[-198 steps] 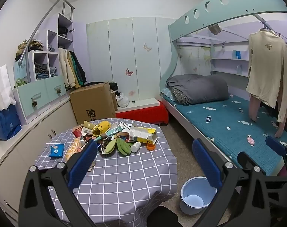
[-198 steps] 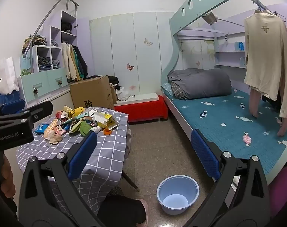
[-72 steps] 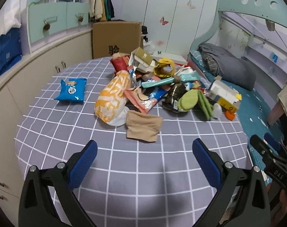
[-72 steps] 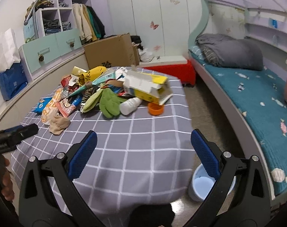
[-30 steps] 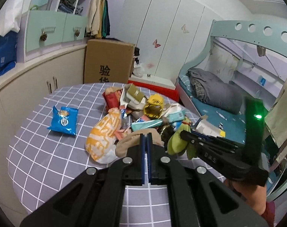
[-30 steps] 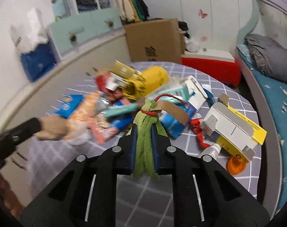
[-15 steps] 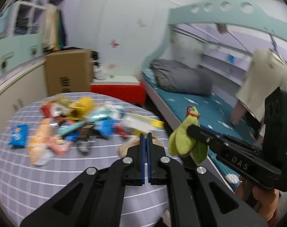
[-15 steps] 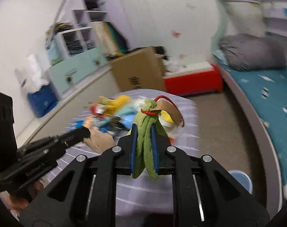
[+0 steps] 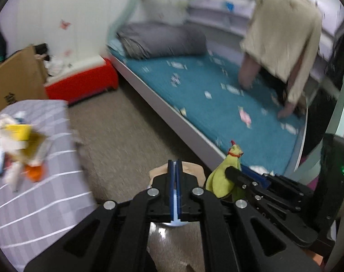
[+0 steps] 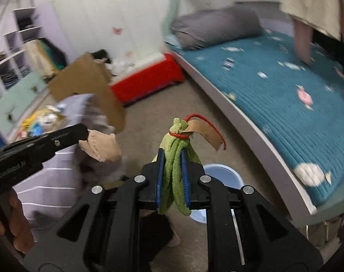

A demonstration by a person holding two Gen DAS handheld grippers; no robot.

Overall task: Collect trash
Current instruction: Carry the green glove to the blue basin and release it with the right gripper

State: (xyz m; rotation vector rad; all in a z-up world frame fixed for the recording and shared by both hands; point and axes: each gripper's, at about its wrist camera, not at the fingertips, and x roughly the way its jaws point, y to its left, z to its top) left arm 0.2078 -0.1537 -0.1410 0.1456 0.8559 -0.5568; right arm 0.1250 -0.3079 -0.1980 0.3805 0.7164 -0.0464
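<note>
My right fingers are clamped on a green cloth bundle tied at the top with a red band, a tan tag sticking out — it hangs directly over the pale blue bucket on the floor. My left fingers are pressed fully together on the edge of a beige cloth, which hangs just beyond the tips; from the right wrist camera that cloth sits at the counter's edge. The counter, under a grey checked cover, lies to the left with blurred litter on it. 1 bed with a teal mattress runs along the right.
</note>
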